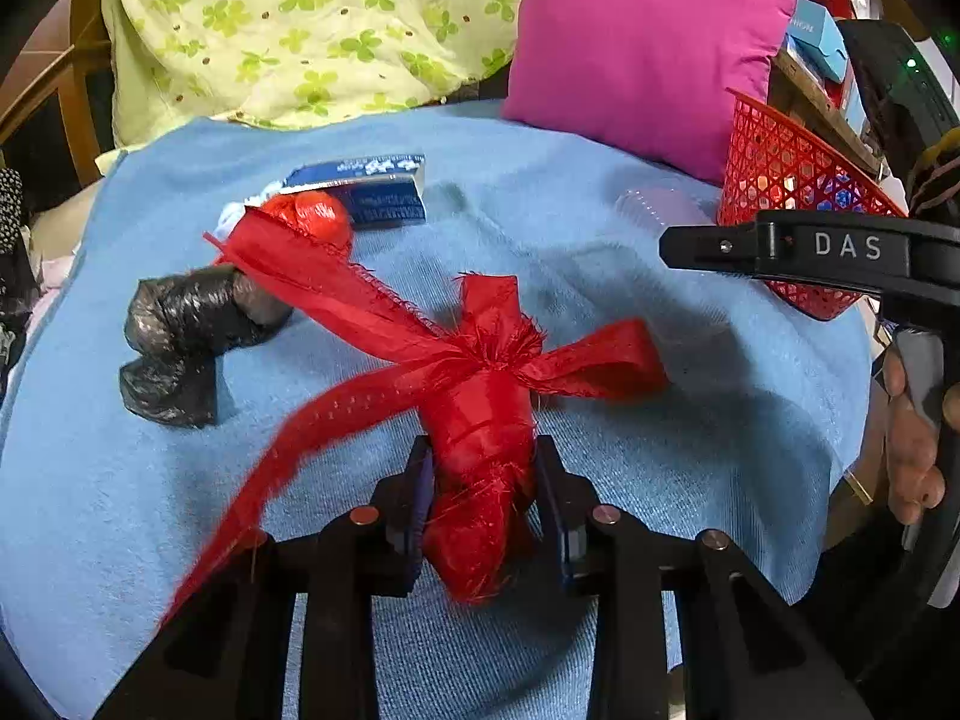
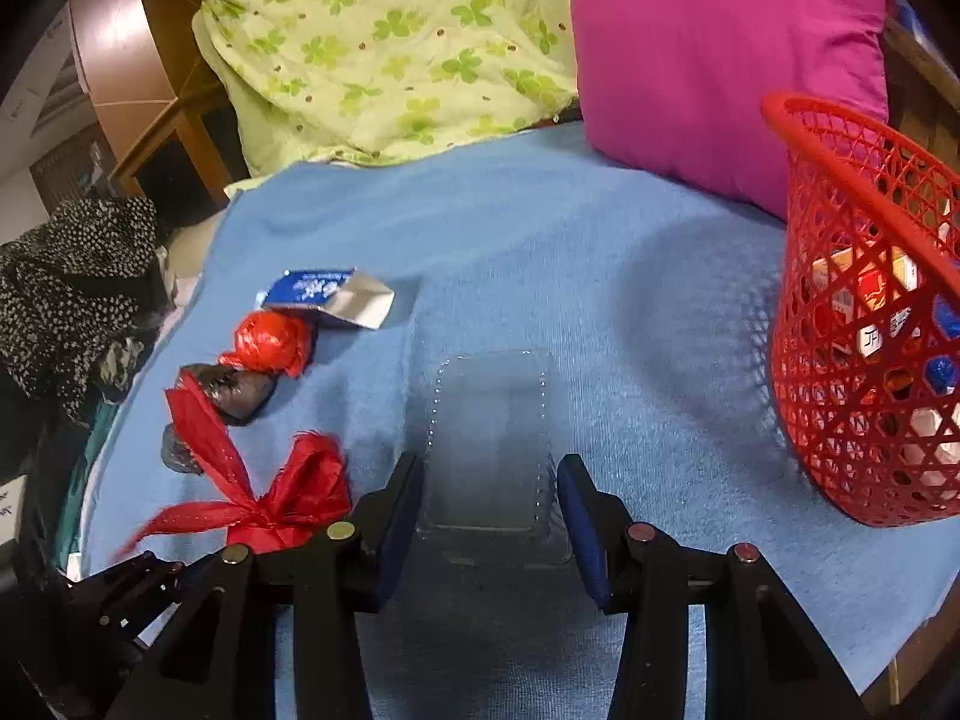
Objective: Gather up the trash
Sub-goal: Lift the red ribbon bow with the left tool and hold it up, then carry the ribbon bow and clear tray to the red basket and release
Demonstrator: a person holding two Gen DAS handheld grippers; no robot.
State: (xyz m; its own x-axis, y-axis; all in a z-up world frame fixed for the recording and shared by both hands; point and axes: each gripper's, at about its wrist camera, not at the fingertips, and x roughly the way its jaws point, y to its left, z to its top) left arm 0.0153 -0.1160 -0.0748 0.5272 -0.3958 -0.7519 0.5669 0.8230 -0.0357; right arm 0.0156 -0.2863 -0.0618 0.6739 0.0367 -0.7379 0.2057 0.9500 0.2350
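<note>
— Blue fleece blanket (image 1: 690,372) covers the bed, a magenta pillow (image 1: 642,42) at twelve o'clock. Where's the trash?

— Left gripper (image 1: 483,480) fingers pinch a red frayed ribbon bundle (image 1: 480,408). Right gripper (image 2: 489,516) fingers flank a clear plastic tray (image 2: 489,450); whether they press it, I cannot tell.

— And the bin?

— Red mesh basket (image 2: 852,396) at three o'clock, wrappers inside.

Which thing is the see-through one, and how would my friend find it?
Look at the blue blanket, then left of the red mesh basket. Between the right gripper fingers lies the clear plastic tray. It is the only see-through item; the other scraps are red, black or blue.
</note>
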